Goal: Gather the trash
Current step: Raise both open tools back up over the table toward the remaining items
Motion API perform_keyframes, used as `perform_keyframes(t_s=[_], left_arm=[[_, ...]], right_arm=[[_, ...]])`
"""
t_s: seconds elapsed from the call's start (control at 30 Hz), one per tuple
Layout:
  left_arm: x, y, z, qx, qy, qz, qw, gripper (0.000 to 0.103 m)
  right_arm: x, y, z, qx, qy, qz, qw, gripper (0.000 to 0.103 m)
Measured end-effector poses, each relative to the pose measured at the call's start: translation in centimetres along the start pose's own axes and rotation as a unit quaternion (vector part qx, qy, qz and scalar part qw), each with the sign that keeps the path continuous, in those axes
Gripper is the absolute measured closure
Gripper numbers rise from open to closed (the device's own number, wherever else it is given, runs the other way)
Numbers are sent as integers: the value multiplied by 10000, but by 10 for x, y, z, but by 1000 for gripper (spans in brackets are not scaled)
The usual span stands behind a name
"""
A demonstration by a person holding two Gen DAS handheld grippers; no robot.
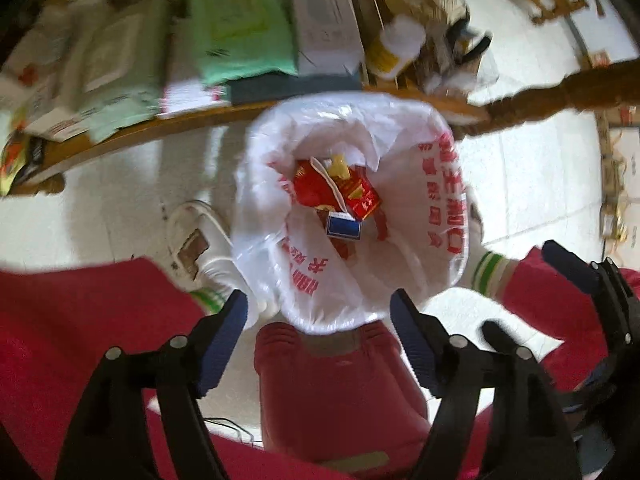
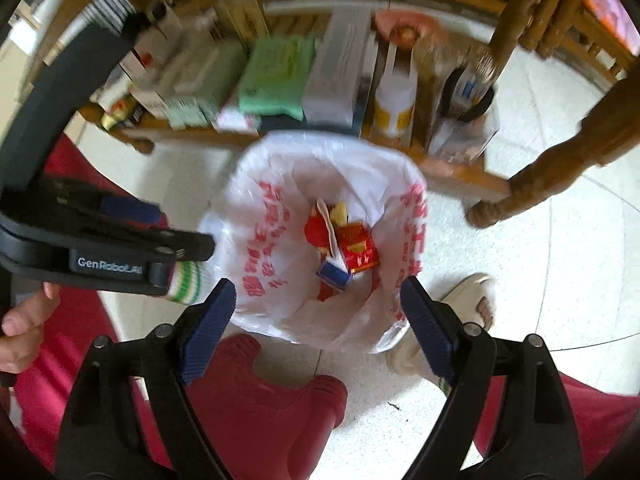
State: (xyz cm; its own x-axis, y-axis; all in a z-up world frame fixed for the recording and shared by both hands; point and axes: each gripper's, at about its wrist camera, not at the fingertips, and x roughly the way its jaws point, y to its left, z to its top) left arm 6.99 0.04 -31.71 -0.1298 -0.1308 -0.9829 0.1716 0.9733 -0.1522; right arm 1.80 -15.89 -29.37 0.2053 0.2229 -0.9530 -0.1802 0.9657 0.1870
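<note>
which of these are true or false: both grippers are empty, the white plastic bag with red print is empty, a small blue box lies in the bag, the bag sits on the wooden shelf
1. Both grippers are empty. True: the left gripper and right gripper stand open with nothing between the pads.
2. The white plastic bag with red print is empty. False: it holds red packets and other trash.
3. A small blue box lies in the bag. True.
4. The bag sits on the wooden shelf. False: it stands on the pale floor in front of the shelf.
</note>
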Motion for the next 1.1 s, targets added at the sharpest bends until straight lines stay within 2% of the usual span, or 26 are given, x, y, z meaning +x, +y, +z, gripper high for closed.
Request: perform_keyframes(t_s=[0.1, 0.2, 0.27, 0.33, 0.43, 0.5, 0.6, 0.63, 0.7, 0.83, 1.0, 1.1], left_arm=[[-46, 9, -21, -224, -381, 51, 9990, 24], [-103, 15, -34, -412, -930, 51, 9948, 23], [-153, 19, -39, -500, -1409, 106, 9887, 20], [-187, 22, -38, -594, -1674, 31, 9841, 11], [-247, 31, -34, -909, -2116, -147, 9730, 9], [-284, 35, -27, -1101, -2378, 22, 9650, 8], [-326, 37, -17, -1371, -2712, 326, 9522, 8], [-336, 37, -14, -1423, -2761, 329, 9500, 8], [-354, 38, -6, -1516, -2818, 91, 9474, 8], [-370, 38, 13, -1691, -2769, -155, 9458, 8], [-374, 33, 24, -1983, -2732, -31, 9413, 8], [-366, 27, 41, -2016, -2550, -99, 9456, 8]], right_arm=[[-50, 1, -1, -59, -489, -198, 9986, 15], [-100, 6, 6, -310, -937, -465, 9940, 14], [-138, 7, 18, -554, -1229, -478, 9897, 12], [-174, 8, 33, -790, -1494, -488, 9844, 8], [-225, 8, 59, -1102, -1985, -482, 9727, 7], [-256, 6, 77, -1210, -2280, -454, 9650, 7], [-298, -3, 106, -1275, -2577, -149, 9577, 7], [-308, -6, 113, -1282, -2654, -73, 9555, 7], [-329, -14, 129, -1280, -2855, 76, 9498, 7], [-357, -25, 160, -1339, -3044, 234, 9428, 7], [-369, -36, 196, -1536, -3006, 329, 9407, 7], [-362, -38, 215, -1649, -2911, 332, 9418, 7]])
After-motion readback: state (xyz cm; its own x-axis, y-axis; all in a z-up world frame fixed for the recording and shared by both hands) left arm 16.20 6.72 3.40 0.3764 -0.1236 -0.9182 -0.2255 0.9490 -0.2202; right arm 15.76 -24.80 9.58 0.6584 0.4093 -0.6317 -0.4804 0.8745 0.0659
